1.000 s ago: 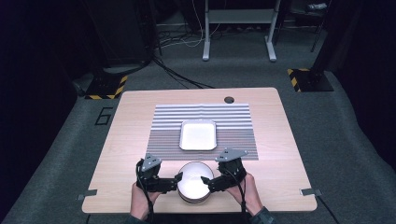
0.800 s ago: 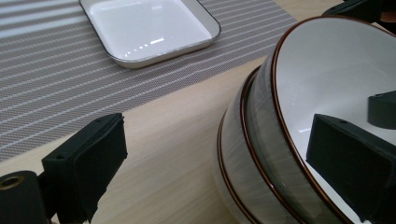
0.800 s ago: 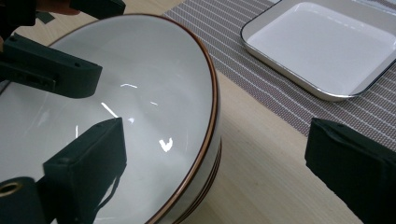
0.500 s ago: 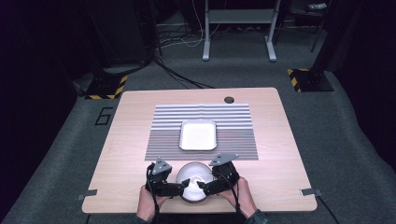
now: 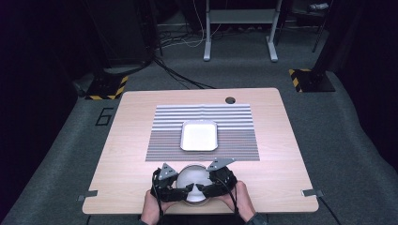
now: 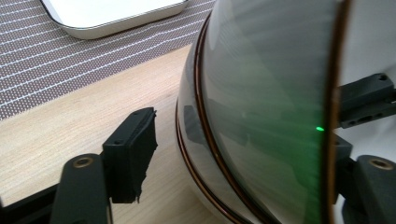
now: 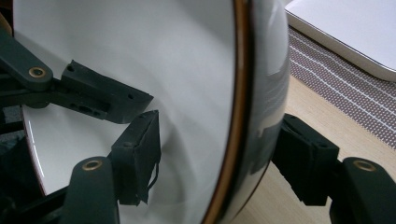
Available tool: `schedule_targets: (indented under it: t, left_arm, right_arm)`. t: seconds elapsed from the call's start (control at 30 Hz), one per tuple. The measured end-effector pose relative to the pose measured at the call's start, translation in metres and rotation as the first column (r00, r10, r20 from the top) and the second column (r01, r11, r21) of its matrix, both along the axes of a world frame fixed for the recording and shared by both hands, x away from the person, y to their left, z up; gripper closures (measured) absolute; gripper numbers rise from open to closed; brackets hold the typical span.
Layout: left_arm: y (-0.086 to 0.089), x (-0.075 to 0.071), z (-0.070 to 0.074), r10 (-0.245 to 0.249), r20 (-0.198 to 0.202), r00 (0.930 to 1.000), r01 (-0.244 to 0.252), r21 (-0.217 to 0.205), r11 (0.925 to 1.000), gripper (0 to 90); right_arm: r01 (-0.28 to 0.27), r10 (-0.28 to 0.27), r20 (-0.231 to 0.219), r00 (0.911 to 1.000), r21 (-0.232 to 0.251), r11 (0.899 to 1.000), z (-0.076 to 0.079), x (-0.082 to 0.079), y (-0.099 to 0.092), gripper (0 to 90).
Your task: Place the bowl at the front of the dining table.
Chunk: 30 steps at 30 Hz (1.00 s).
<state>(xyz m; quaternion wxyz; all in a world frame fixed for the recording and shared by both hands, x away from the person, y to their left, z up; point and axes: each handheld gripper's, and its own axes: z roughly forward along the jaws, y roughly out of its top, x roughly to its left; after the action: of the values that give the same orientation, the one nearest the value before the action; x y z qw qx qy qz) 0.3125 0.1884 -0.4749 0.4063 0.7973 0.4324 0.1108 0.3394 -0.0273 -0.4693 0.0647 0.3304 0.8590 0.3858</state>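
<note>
At the desk's [image 5: 131, 140] near edge, the left gripper [image 5: 184, 189] is straddling the left rim of the white bowl [image 5: 192, 177], its jaws having just been closing with the wall between them, the outer pad still clear of it. The bowl is sitting just short of the striped mat [image 5: 164, 136]. The right gripper [image 5: 202, 188] is straddling the right rim, likewise closing, not yet visibly clamped.

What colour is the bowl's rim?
Brown rim on a white bowl; right gripper view shows it best.
</note>
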Motion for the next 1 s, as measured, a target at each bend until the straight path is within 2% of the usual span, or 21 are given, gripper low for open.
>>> schedule_targets:
  t: [0.13, 0.17, 0.27, 0.43, 0.5, 0.6, 0.73, 0.8, 0.9, 1.0]
  left_arm:
    - [-0.001, -0.001, 0.001, -0.012, 0.004, 0.9999, 0.012, -0.004, 0.9999, 37.2]
    - [-0.001, -0.001, 0.002, -0.018, 0.012, 0.9998, 0.018, 0.004, 0.9998, 40.3]
    - [-0.003, -0.002, 0.005, -0.004, 0.031, 0.9995, 0.004, 0.025, 0.9997, 43.0]
    - [-0.005, -0.002, 0.011, 0.005, 0.07, 0.9975, -0.009, 0.056, 0.9984, 51.0]
    - [-0.006, -0.002, 0.013, 0.007, 0.082, 0.9966, -0.013, 0.073, 0.9973, 55.4]
    - [-0.006, -0.002, 0.013, 0.012, 0.087, 0.9961, -0.018, 0.061, 0.998, 56.3]
    - [-0.007, -0.003, 0.014, 0.017, 0.098, 0.995, -0.024, 0.077, 0.9968, 56.7]
    - [-0.007, -0.002, 0.017, 0.03, 0.115, 0.9929, -0.04, 0.08, 0.996, 59.5]
    - [-0.009, -0.004, 0.021, 0.032, 0.147, 0.9886, -0.049, 0.116, 0.992, 63.5]
    - [-0.011, -0.004, 0.024, 0.043, 0.174, 0.9837, -0.065, 0.123, 0.9903, 67.0]
  right_arm:
    - [0.017, -0.017, -0.012, 0.9998, -0.005, 1.0, 0.002, -0.001, 0.0, 37.2]
    - [0.02, -0.02, 0.013, 0.9997, -0.002, 1.0, 0.003, 0.0, -0.001, 41.2]
    - [0.032, -0.032, 0.02, 0.9993, -0.008, 0.999, 0.005, 0.0, 0.0, 45.2]
    - [0.045, -0.042, 0.075, 0.9963, -0.033, 0.998, 0.013, -0.002, 0.001, 56.6]
    - [0.045, -0.042, 0.07, 0.9966, -0.032, 0.998, 0.014, -0.001, 0.001, 57.7]
    - [0.056, -0.053, 0.086, 0.9949, -0.031, 0.998, 0.015, -0.003, 0.0, 60.4]
    - [0.07, -0.066, 0.113, 0.9914, -0.031, 0.997, 0.017, -0.004, 0.0, 64.9]
    - [0.078, -0.072, 0.133, 0.9884, -0.038, 0.996, 0.019, -0.005, 0.001, 67.4]
    - [0.087, -0.08, 0.151, 0.9852, -0.04, 0.995, 0.022, -0.005, 0.001, 71.9]
    - [0.094, -0.087, 0.172, 0.9814, -0.037, 0.995, 0.023, -0.005, 0.0, 74.4]
